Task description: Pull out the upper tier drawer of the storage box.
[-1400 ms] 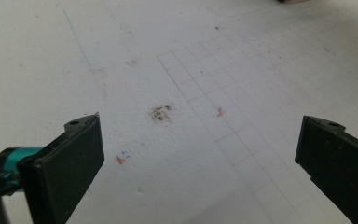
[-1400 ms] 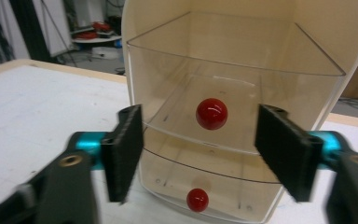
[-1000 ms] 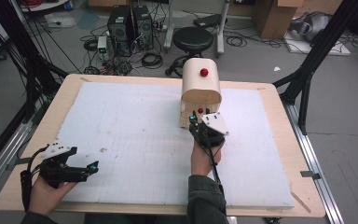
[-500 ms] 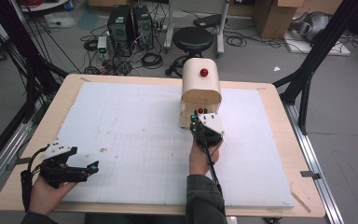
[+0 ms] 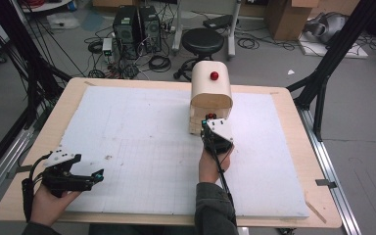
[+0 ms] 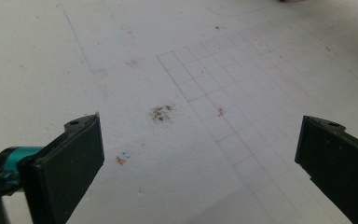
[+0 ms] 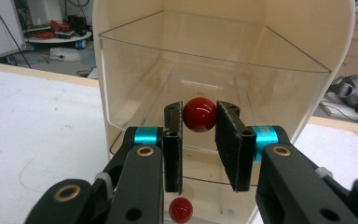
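Note:
A cream round-topped box (image 5: 210, 90) stands on the white foam sheet (image 5: 142, 127), with a red knob (image 5: 214, 75) on its top. Its front holds a clear plastic drawer (image 7: 135, 79) with a red ball knob (image 7: 199, 113). My right gripper (image 7: 199, 115) is shut on that knob, one jaw pressed to each side. A second red knob (image 7: 180, 208) sits lower on the box. From above, the right gripper (image 5: 209, 121) is against the box front. My left gripper (image 5: 98, 175) rests open near the front left of the sheet, and the left gripper (image 6: 199, 126) has nothing between its jaws.
The foam sheet covers most of the wooden table (image 5: 284, 98) and carries a pencilled grid (image 6: 223, 84) and small stains (image 6: 161, 113). A black stool (image 5: 203, 41), computer towers (image 5: 134, 24) and cables stand on the floor beyond the far edge.
My right gripper has edged slightly left at the box front. The left gripper has barely moved.

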### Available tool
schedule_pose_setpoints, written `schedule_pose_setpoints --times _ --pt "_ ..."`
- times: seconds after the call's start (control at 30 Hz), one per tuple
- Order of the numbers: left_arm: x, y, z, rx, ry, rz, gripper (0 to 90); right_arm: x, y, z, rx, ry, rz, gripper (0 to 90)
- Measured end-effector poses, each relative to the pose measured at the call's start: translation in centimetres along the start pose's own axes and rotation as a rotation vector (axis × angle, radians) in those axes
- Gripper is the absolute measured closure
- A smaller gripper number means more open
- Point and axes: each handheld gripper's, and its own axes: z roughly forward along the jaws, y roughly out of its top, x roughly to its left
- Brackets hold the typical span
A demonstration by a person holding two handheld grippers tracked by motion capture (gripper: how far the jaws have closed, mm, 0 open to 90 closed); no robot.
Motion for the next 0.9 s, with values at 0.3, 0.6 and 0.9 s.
schedule_pose_setpoints --times 0.3,0.6,0.9 --pt "0.03 -0.02 -0.06 -0.004 0.006 -0.001 1.7 0.0 -0.02 -0.04 0.002 -0.008 0.0 72.8" --pt "0.06 -0.02 -0.06 -0.005 0.008 0.0 1.7 -0.06 -0.08 -0.18 0.003 -0.001 0.013 73.1" --pt "0.16 -0.03 -0.11 -0.004 0.009 -0.003 1.7 -0.07 -0.16 -0.7 0.003 0.005 0.023 73.1"
